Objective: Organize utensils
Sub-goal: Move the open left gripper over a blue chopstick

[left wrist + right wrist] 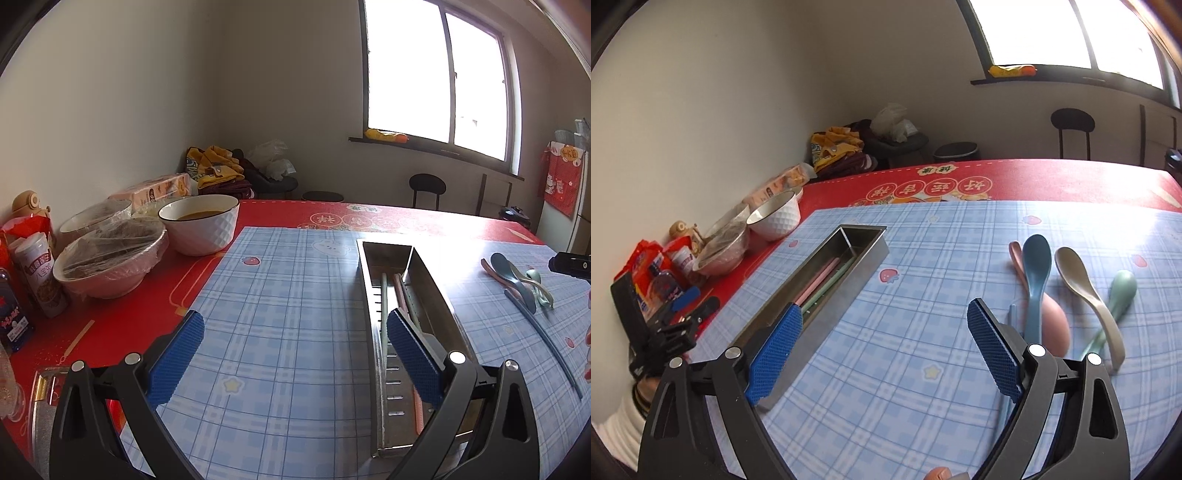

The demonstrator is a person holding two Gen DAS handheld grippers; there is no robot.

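A long steel utensil tray (433,291) lies on the blue plaid mat, with pink and green chopsticks (399,295) inside. My left gripper (295,321) hovers open over the mat, its right finger just above the tray's near half, nothing between the pads. In the right wrist view the same tray (846,295) runs diagonally at left. My right gripper (884,312) is open and empty over bare mat between the tray and the spoons. Blue (1036,258), beige (1071,269), green (1123,288) and pink (1054,321) spoons lie to its right, with a blue chopstick (1012,314) beside them.
Along the wall on the red tablecloth stand a white bowl of broth (201,225), two film-covered bowls (110,258), a cup and packets (37,273). The plaid mat (280,295) covers the table's middle. Stools and a window lie beyond the far edge.
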